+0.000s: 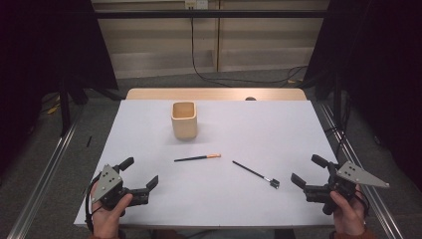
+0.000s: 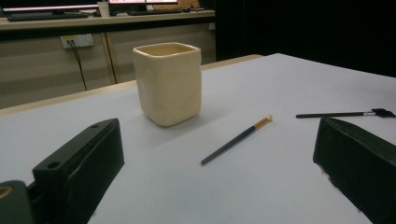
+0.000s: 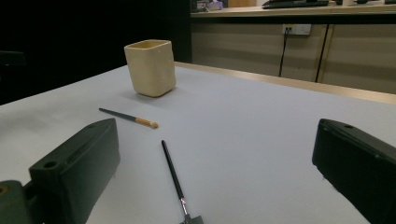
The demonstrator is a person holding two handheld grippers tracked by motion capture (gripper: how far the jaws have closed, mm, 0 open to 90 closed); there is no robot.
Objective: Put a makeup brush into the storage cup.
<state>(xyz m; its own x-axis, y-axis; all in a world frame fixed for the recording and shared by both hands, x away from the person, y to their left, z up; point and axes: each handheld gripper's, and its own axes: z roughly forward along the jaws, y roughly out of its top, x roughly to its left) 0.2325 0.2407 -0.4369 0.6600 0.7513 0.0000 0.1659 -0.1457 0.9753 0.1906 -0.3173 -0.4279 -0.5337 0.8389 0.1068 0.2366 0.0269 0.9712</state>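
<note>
A cream square cup (image 1: 184,119) (image 2: 168,83) (image 3: 150,67) stands upright on the white table (image 1: 259,129), left of centre and toward the back. In front of it lies a thin dark brush with an orange tip (image 1: 197,158) (image 2: 236,140) (image 3: 128,117). To its right lies a second dark brush with a black head (image 1: 255,174) (image 2: 343,114) (image 3: 177,184). My left gripper (image 1: 143,174) (image 2: 215,182) rests at the near left corner, open and empty. My right gripper (image 1: 307,172) (image 3: 215,182) rests at the near right corner, open and empty.
A wooden strip (image 1: 214,93) edges the table's far side. Metal rails (image 1: 45,174) run along the floor on both sides, with dark stands and black cables (image 1: 219,78) beyond the table. White surface lies between the grippers and the brushes.
</note>
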